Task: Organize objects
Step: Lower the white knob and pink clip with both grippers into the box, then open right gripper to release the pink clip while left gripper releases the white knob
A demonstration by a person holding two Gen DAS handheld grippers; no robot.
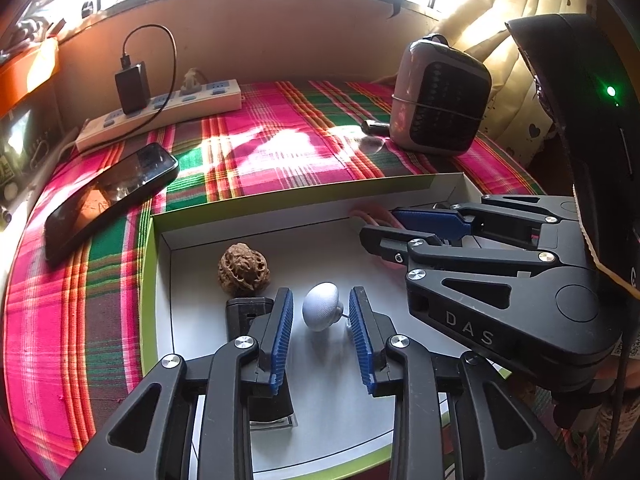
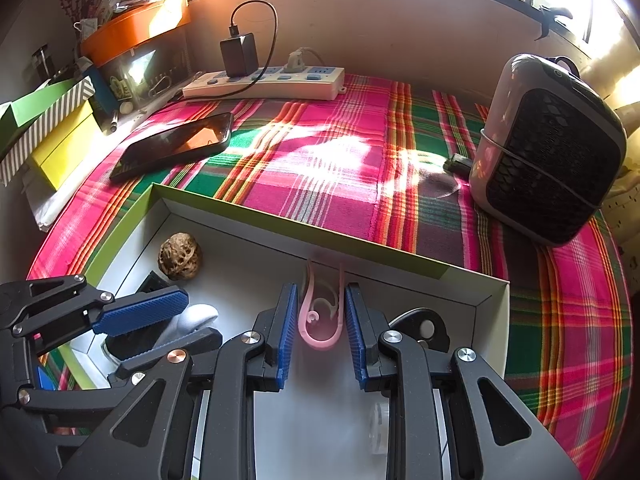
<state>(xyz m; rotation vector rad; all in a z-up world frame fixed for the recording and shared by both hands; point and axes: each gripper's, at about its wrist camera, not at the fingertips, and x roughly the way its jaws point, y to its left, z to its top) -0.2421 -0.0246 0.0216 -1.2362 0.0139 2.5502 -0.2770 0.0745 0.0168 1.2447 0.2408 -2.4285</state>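
Fingers apart around pale grey egg-shaped knob [image 1: 321,305], beside wrinkled brown walnut [image 1: 242,271] in green-rimmed white box [image 1: 147,256]; lift straight up, avoiding knob.

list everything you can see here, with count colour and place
box: 1, white inside, green outside, on cloth
walnut: 1, brown, in box, far left
knob: 1, white, in box, between left fingers, untouched
clip: 1, pink, in box, between right fingers
phone: 1, black, on cloth, left of box
power strip: 1, white, by wall
charger: 1, black, in strip
heater: 1, grey-black, far right
cloth: 1, pink-green plaid
left gripper: 1, black, blue pads, open
right gripper: 1, same, around clip
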